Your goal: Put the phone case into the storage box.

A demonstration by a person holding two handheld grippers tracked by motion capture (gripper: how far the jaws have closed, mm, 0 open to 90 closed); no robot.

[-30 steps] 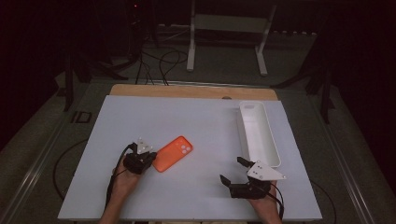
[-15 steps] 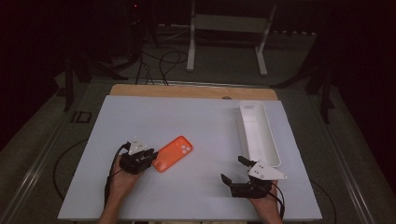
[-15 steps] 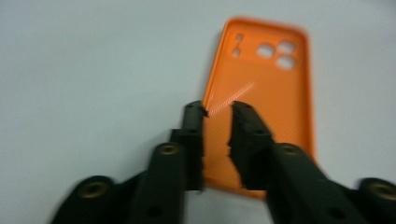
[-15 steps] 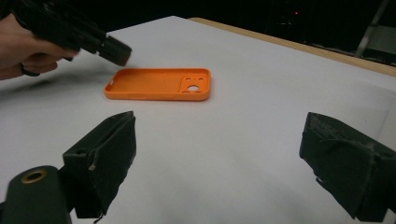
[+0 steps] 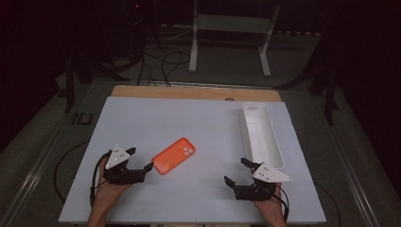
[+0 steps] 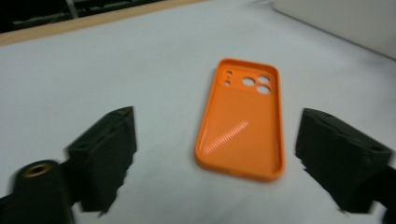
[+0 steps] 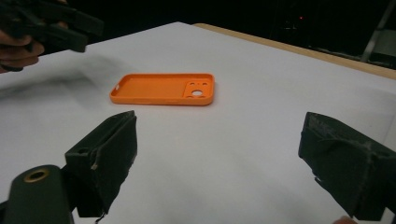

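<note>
The left gripper (image 5: 140, 160) has just let go. Its fingers (image 6: 103, 154) were shut a moment ago and have just been opening, and now they stand wide with nothing between them. It has also pulled back a little from the orange case (image 5: 174, 155), which stayed where it was. So I think the case has just been put down or pushed into place, and this step is done.

The case lies flat on the white bench (image 5: 189, 123), near the front and a bit left of the middle, hollow side up. Its long side runs slantwise: the end with the camera holes points away and to the right, toward the white tray (image 5: 261, 135), and the plain end points at the left gripper.

The right gripper (image 5: 236, 171) waits near the front right, fingers (image 7: 107, 158) wide open and empty
</note>
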